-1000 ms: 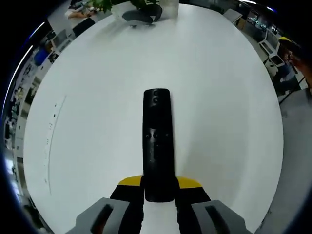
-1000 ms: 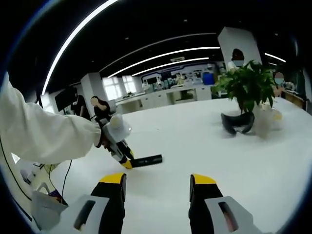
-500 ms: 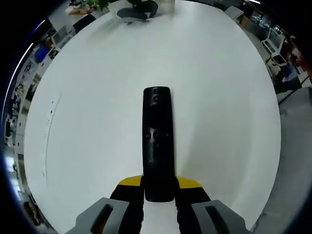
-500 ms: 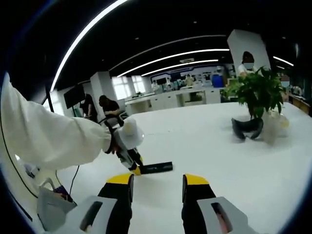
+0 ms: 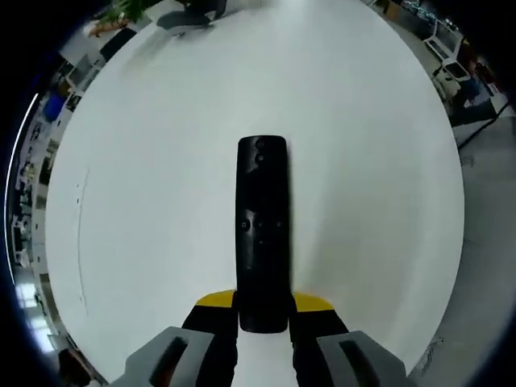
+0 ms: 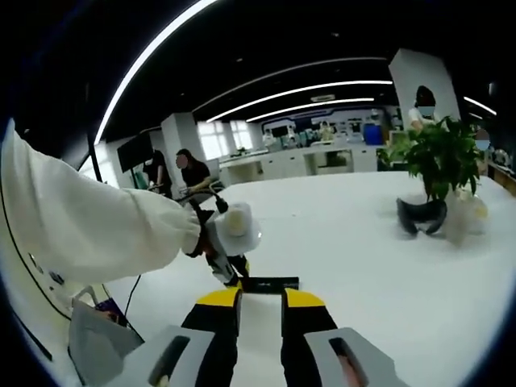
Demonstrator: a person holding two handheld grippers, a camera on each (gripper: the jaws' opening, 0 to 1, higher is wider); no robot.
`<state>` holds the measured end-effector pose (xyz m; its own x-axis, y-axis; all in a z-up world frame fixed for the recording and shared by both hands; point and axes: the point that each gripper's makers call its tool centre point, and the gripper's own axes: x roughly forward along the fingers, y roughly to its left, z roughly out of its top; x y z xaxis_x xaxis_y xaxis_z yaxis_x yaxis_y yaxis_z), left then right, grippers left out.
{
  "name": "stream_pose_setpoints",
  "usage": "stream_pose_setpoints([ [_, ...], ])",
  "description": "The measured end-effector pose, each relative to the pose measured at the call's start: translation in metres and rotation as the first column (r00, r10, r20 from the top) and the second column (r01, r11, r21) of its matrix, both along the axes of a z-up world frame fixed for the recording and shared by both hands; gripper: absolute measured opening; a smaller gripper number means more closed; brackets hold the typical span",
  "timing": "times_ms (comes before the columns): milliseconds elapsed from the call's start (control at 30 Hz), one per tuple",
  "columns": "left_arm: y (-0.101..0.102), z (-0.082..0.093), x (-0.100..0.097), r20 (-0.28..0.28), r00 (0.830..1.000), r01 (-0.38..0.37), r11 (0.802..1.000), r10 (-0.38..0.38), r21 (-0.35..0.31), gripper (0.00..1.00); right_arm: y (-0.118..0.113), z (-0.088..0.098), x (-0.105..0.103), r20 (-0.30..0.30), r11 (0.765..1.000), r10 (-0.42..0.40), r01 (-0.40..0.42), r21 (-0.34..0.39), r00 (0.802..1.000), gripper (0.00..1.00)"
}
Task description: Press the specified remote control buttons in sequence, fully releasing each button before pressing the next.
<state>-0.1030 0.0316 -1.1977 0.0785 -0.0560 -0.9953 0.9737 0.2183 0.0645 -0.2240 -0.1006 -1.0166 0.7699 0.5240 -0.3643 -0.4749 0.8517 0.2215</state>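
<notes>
The left claw (image 5: 264, 310) pinches the near end of the black remote control (image 5: 262, 226), which runs straight forward from between its yellow-tipped jaws with the button face turned toward the camera. Holding it by the tail keeps the whole keypad exposed; the round button near the far end and the cluster of small buttons at mid-length are all uncovered, presumably so that a second tool can reach them. The remote is seen against the white worktop (image 5: 145, 161); whether it rests on the surface or is held just clear of it cannot be told from the left gripper view.

In the right gripper view the same remote (image 6: 270, 284) appears as a dark bar projecting from the left claw (image 6: 230, 270), which a gloved hand (image 6: 234, 230) in a white sleeve (image 6: 89, 234) carries. The right claw (image 6: 260, 300) has its jaws drawn close together with only a narrow gap between the yellow tips and nothing held. Narrowed jaws make a compact point, suited to pressing one button without touching its neighbours. The tips stand just beside the remote but are not seen to touch it, so no press is judged to be under way.

A potted plant (image 6: 442, 157) and a dark object (image 6: 421, 218) at its foot stand well apart, at the far side of the worktop.
</notes>
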Motion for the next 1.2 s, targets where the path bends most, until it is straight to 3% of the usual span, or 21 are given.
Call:
stream_pose_setpoints([
  [100,0.001,0.0,-0.009,-0.019,1.0,-0.02,1.0,0.02,-0.017,0.22,0.002,0.003,-0.002,0.012,1.0,0.013,-0.013,-0.004,1.0,0.14],
  [467,0.001,0.0,-0.033,-0.009,0.999,-0.041,0.996,0.04,-0.079,0.22,0.01,0.005,-0.006,0.022,0.998,0.052,-0.051,-0.023,0.998,0.1],
  [933,-0.003,0.001,-0.057,-0.007,0.999,-0.043,0.993,0.042,-0.111,0.22,0.015,-0.001,-0.005,0.012,0.995,0.078,-0.077,-0.068,0.997,0.0],
  [1200,-0.005,0.001,-0.073,-0.005,0.998,-0.064,0.988,0.064,-0.142,0.22,0.015,-0.015,-0.007,-0.047,0.99,0.089,-0.093,-0.104,0.995,0.0],
])
